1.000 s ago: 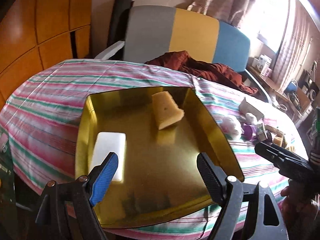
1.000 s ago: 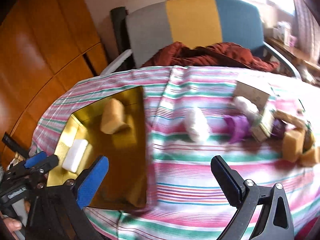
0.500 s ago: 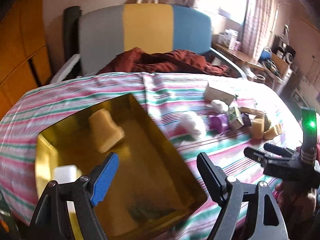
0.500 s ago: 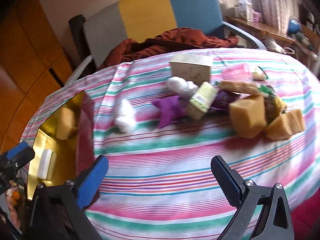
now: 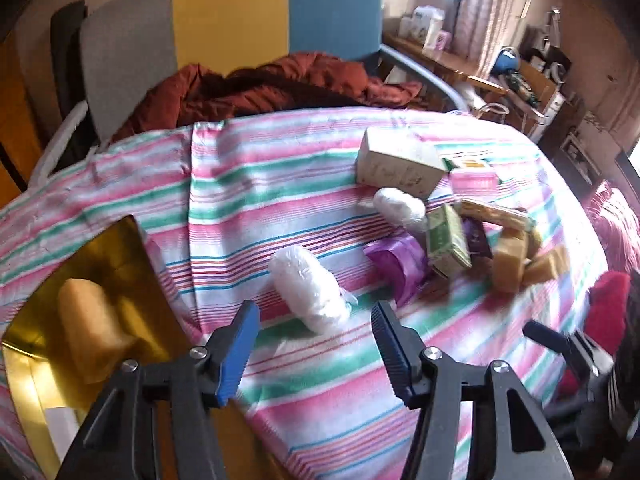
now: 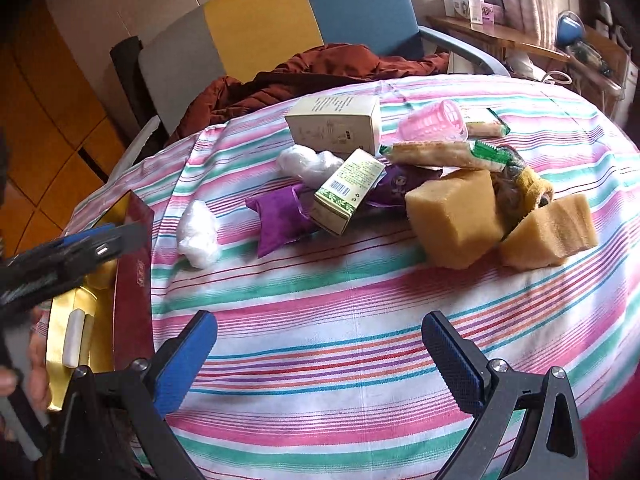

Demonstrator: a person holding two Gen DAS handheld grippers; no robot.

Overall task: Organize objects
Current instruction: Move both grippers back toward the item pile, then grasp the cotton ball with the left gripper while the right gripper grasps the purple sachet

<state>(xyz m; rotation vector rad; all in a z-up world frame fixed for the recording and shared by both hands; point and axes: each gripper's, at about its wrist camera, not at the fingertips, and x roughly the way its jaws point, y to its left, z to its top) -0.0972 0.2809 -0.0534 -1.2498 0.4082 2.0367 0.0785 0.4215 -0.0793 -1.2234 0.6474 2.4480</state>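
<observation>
Now off the gold tray (image 5: 24, 380), left gripper (image 5: 316, 340) fingers narrow, empty, near the white bundle (image 5: 308, 292).

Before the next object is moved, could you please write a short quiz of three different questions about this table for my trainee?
1. True or false: the gold tray already holds a yellow sponge block.
2. Multiple choice: which object lies closest in front of the left gripper? A) the pink curler B) the white plastic-wrapped bundle C) the beige carton
3. Fill in: the right gripper has ____ between its fingers.

Key:
1. True; a white bar is in there too.
2. B. The left gripper's fingers are closing, with nothing between them yet.
3. Nothing; it is open above the striped tablecloth.
</observation>
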